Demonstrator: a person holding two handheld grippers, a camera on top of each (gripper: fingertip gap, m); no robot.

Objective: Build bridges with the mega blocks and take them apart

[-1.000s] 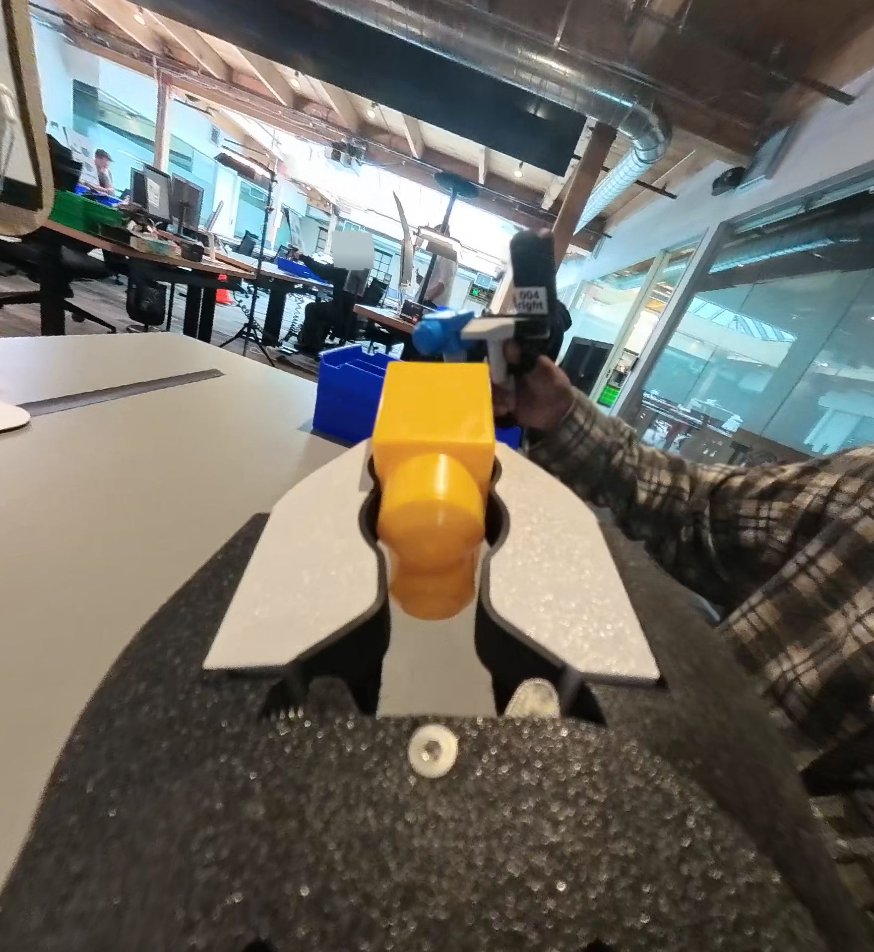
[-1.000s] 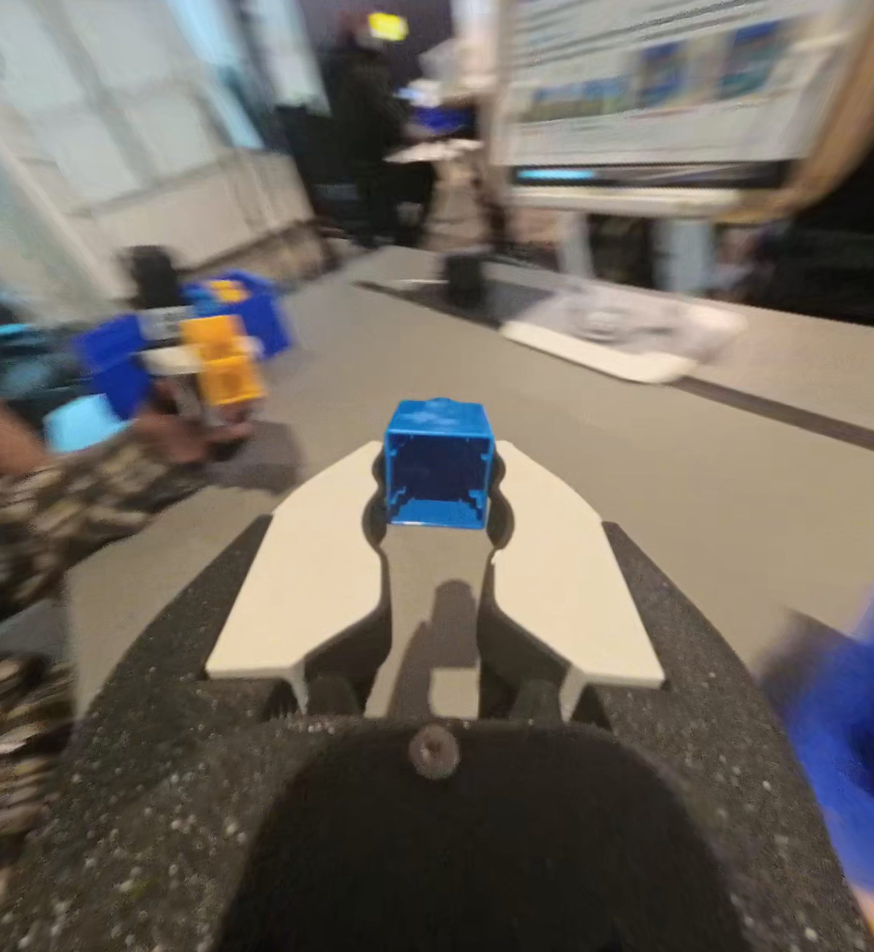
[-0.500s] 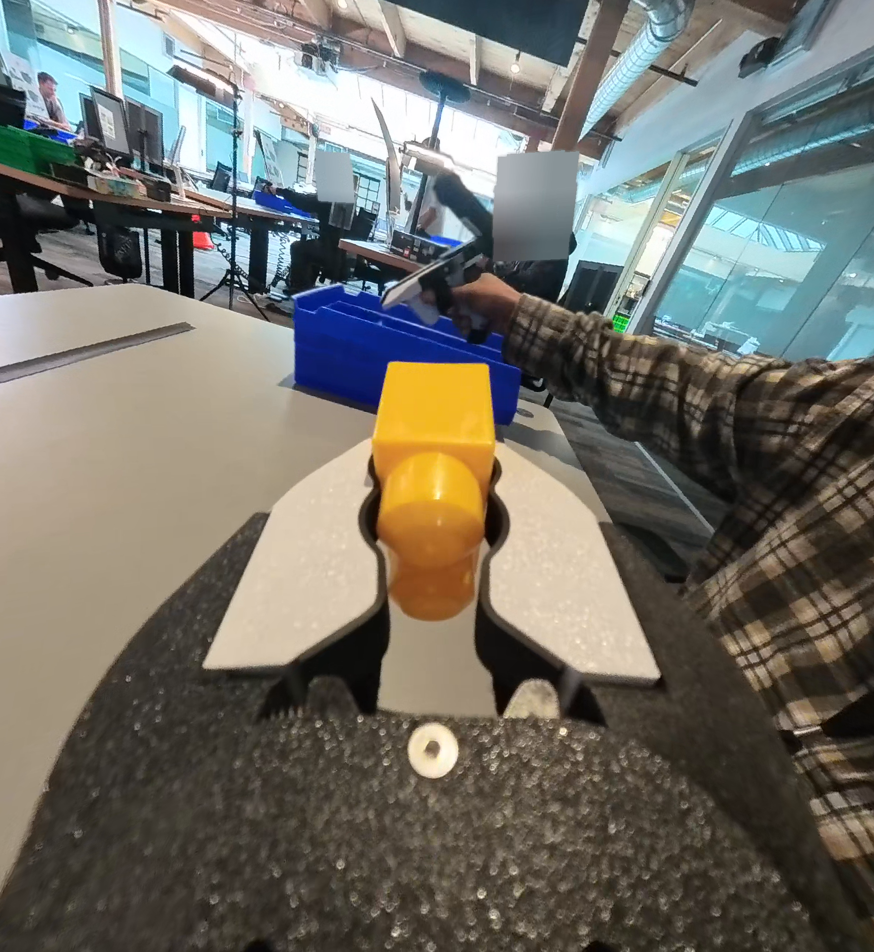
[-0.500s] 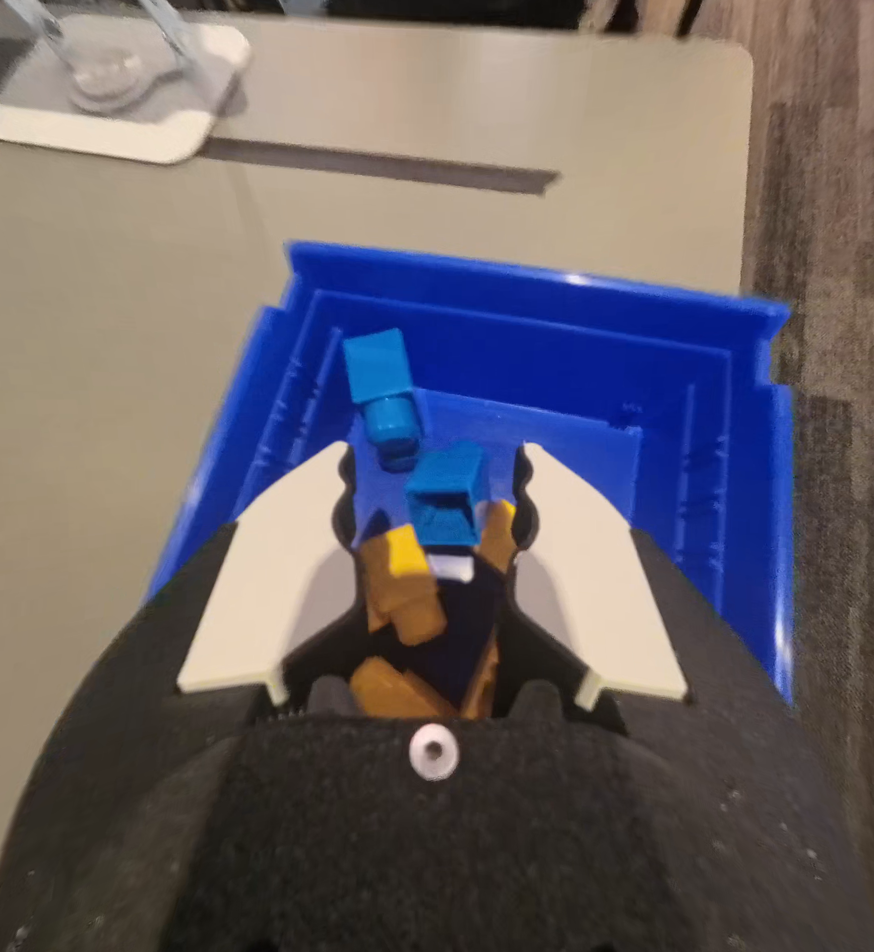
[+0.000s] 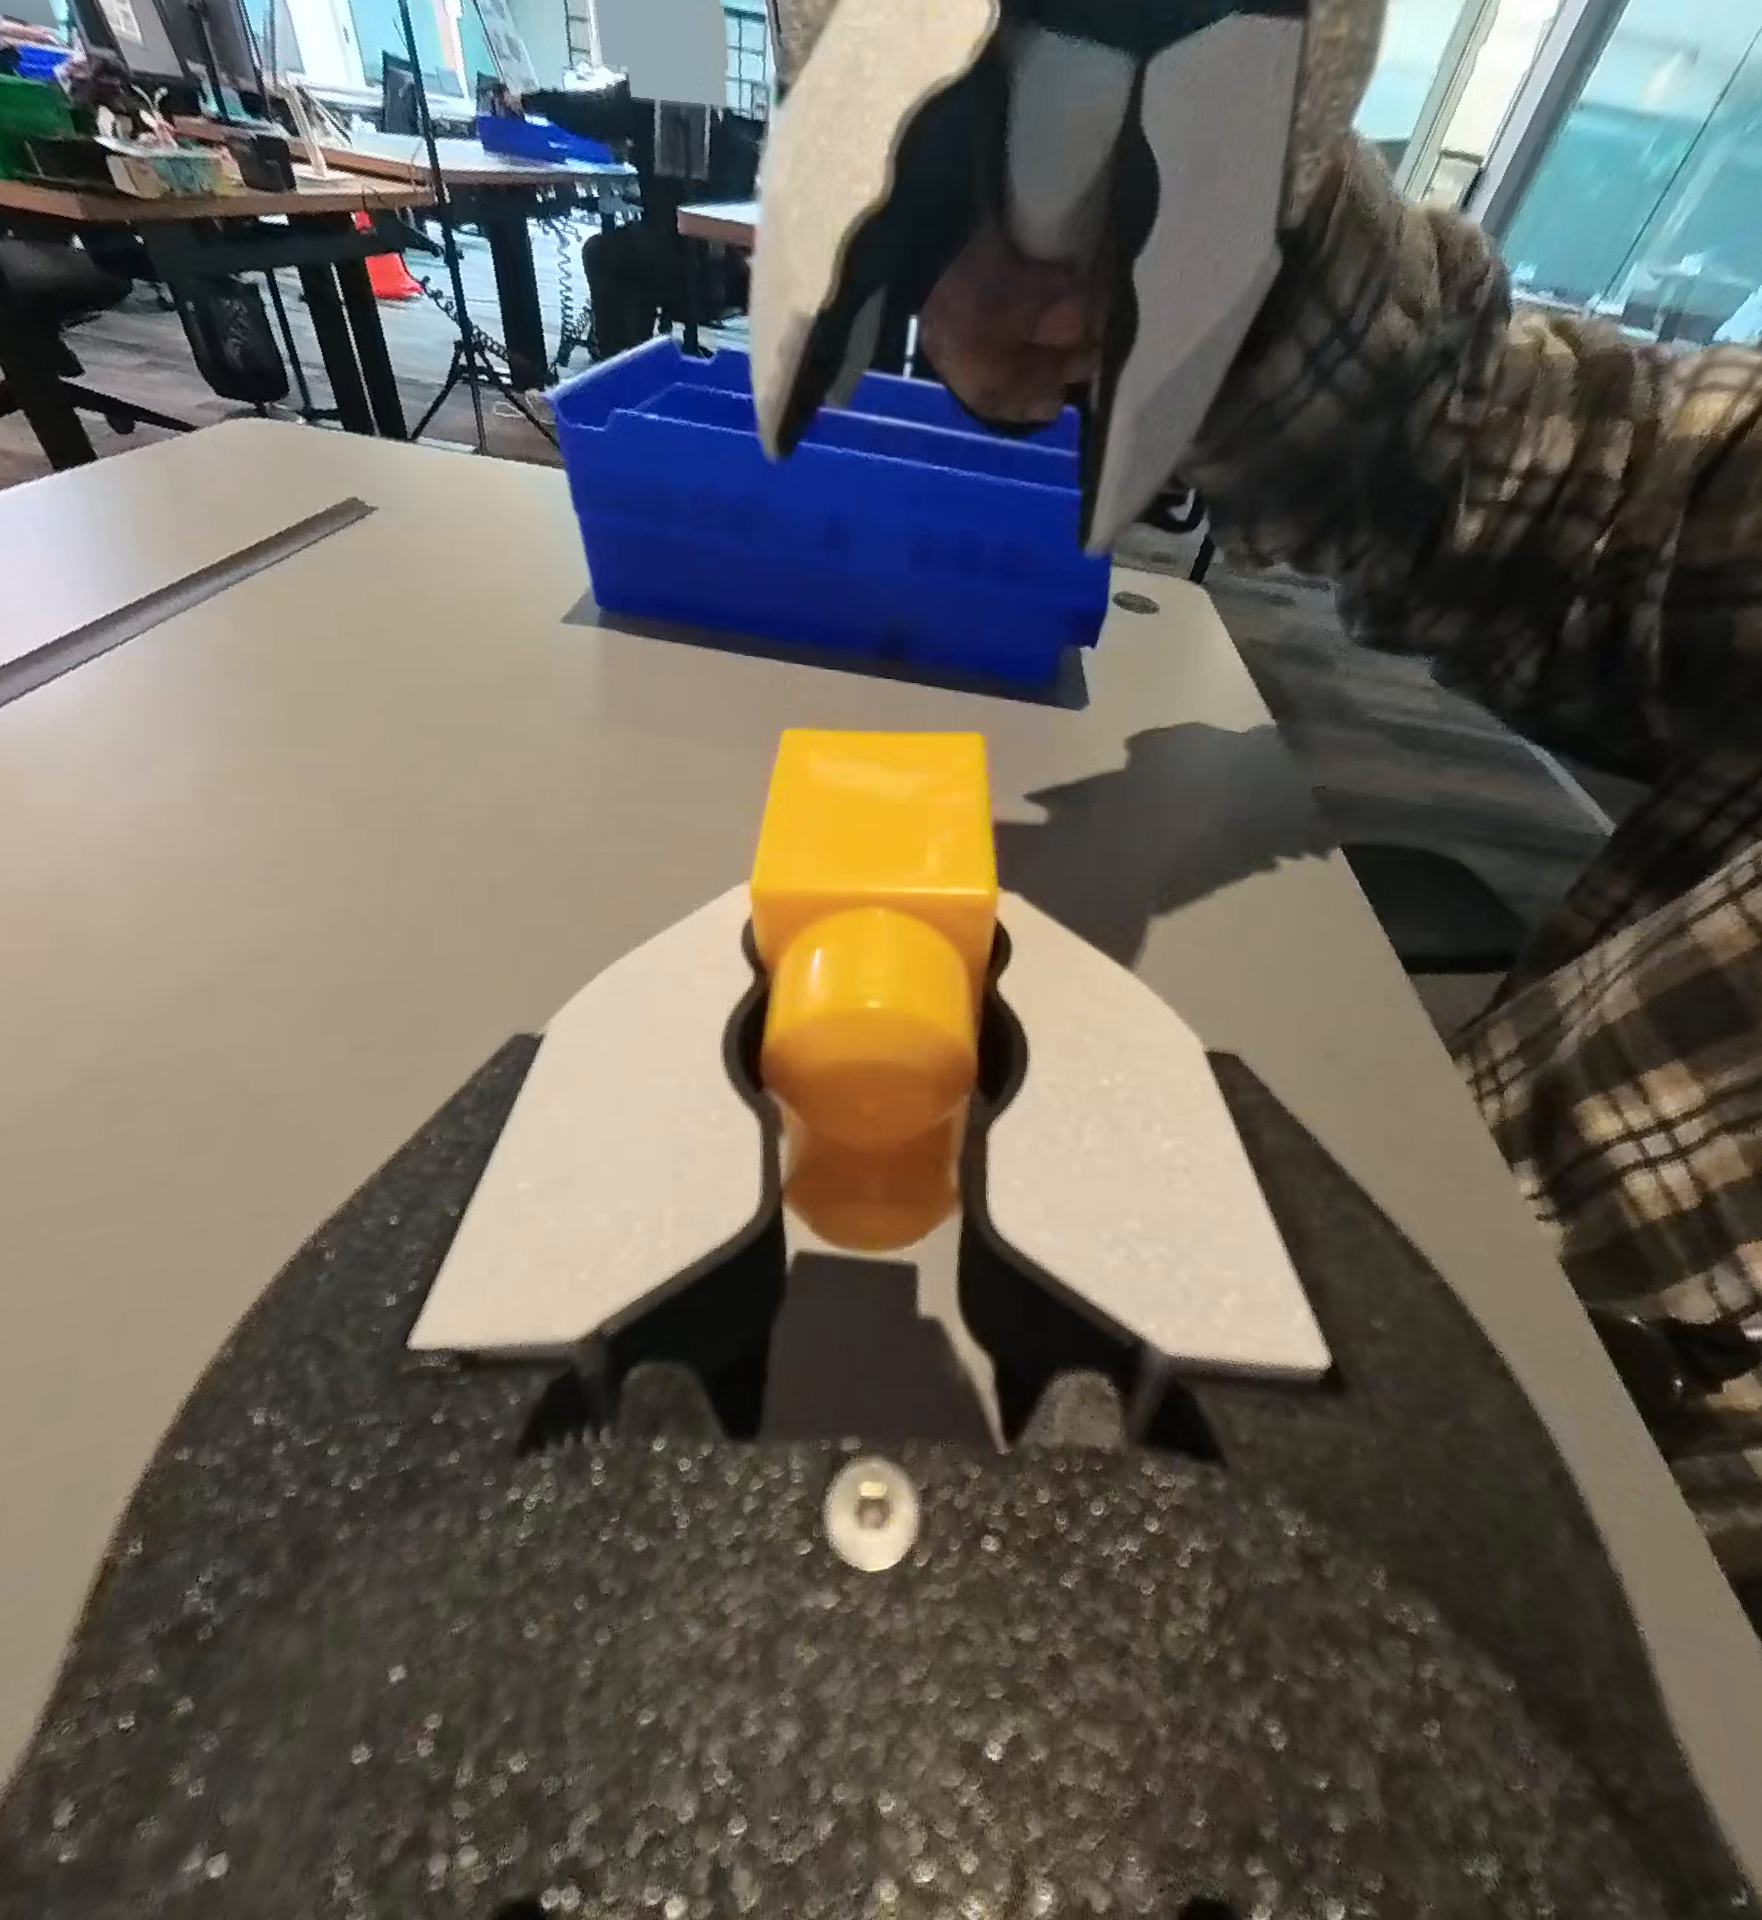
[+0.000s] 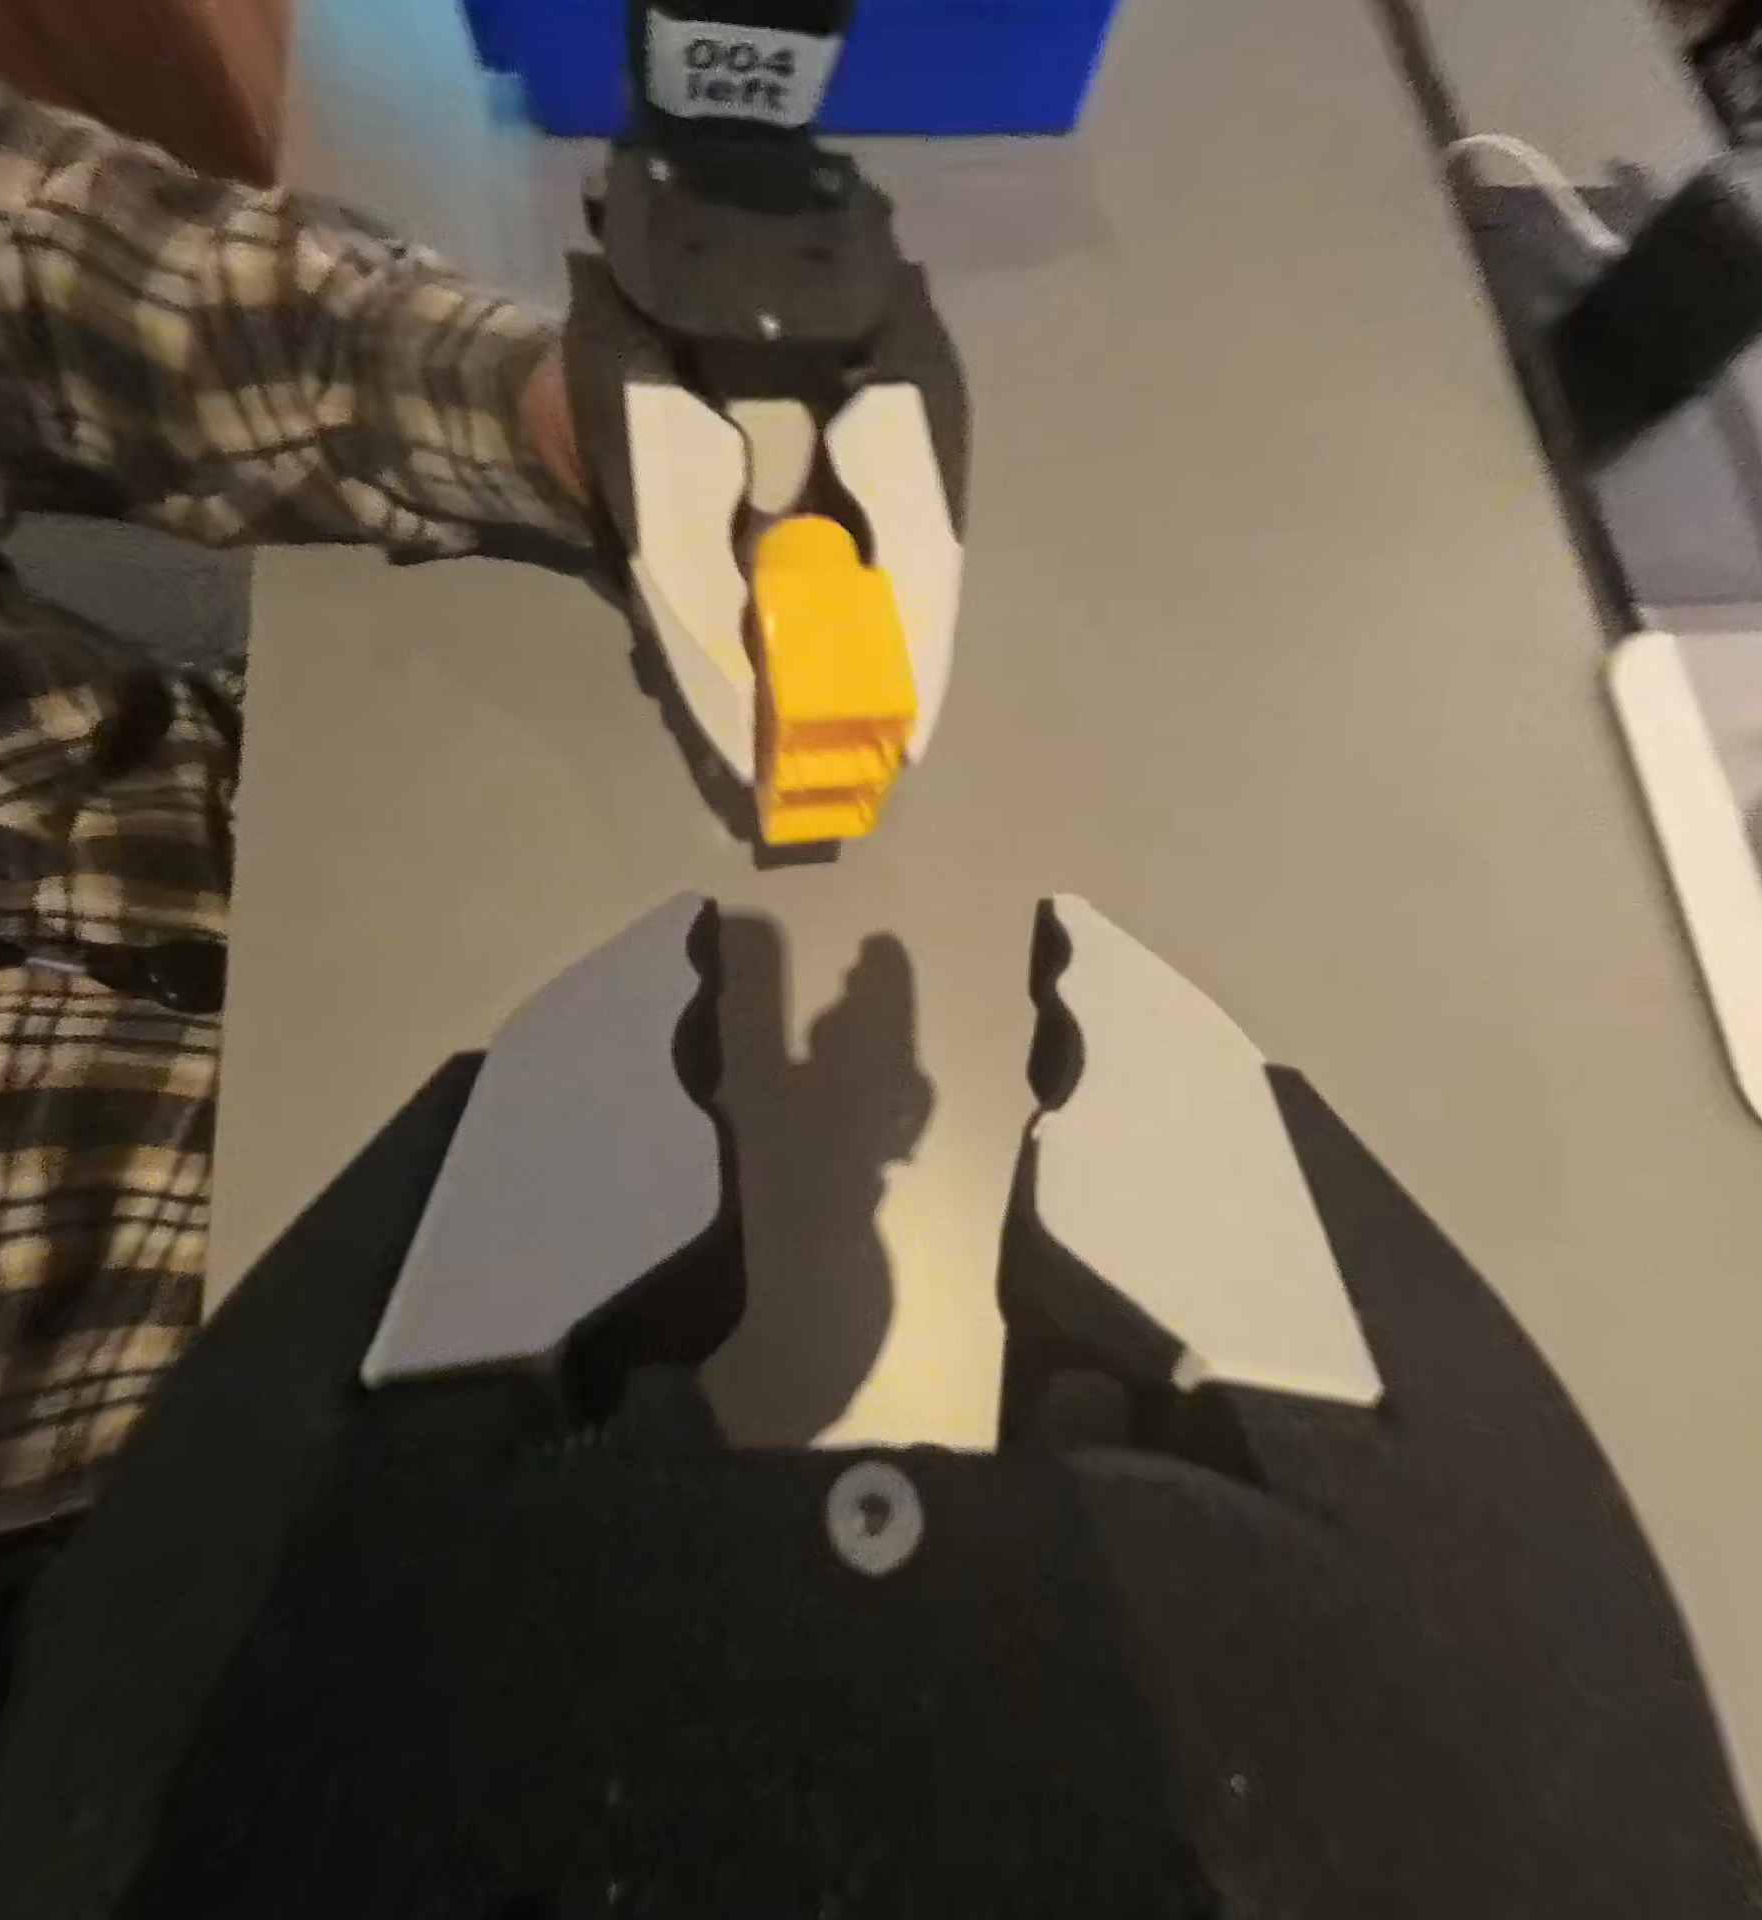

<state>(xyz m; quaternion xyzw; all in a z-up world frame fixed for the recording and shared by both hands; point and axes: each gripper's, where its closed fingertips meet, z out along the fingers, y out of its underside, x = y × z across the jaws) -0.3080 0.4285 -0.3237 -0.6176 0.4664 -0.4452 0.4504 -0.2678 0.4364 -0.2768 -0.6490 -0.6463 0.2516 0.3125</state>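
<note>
Right gripper [image 6: 872, 925] has left the blue bin [image 5: 835, 551] since half a second ago and now faces the left one, jaws spread, nothing between them, blue block gone. Nearest, left gripper [image 5: 872, 925] pinches the yellow block [image 5: 872, 935], stud toward its camera, above the grey table [image 5: 285, 831]. Beyond hangs the right gripper; bin at the far table edge. Plaid sleeve [image 5: 1635, 987] on the right.

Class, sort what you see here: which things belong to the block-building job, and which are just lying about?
Belong to the job:
yellow block
left gripper, shut on it
right gripper, open, holding nothing
blue bin

Just lying about:
white pad at the table edge
background desks
</note>
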